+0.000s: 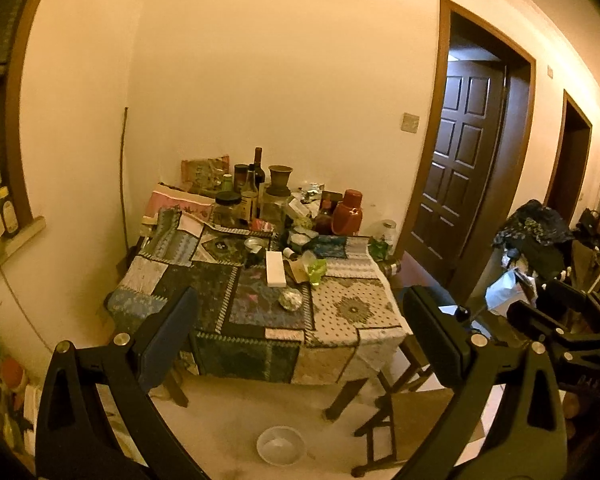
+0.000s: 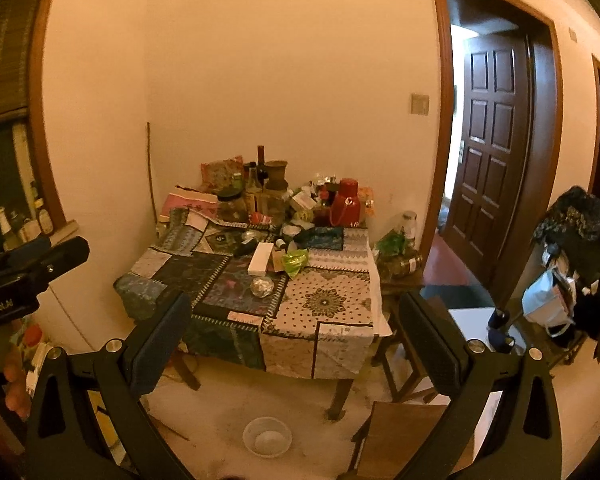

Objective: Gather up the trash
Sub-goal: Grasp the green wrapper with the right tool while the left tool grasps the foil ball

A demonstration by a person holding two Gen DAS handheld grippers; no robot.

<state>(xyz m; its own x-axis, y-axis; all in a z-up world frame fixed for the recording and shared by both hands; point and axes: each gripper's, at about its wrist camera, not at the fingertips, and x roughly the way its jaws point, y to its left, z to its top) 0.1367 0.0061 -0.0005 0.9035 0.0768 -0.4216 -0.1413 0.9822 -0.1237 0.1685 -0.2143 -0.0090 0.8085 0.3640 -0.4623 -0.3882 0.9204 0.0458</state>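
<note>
A crumpled foil ball (image 1: 290, 299) (image 2: 262, 286) lies near the front of the patchwork tablecloth (image 1: 352, 312) (image 2: 324, 304). Behind it are a crumpled green wrapper (image 1: 316, 270) (image 2: 295, 259) and a flat white box (image 1: 275, 268) (image 2: 259, 258). My left gripper (image 1: 300, 332) is open and empty, held well back from the table. My right gripper (image 2: 296, 332) is open and empty too, also well back. The right gripper's body shows at the right edge of the left wrist view (image 1: 560, 320), and the left gripper's body at the left edge of the right wrist view (image 2: 24, 268).
Bottles, jars, a red thermos (image 1: 348, 213) (image 2: 345, 202) and a vase crowd the table's back. A clear plastic bowl (image 1: 281, 445) (image 2: 267, 437) sits on the floor in front. A wooden stool (image 1: 404, 412) and an open doorway (image 2: 496, 136) are on the right.
</note>
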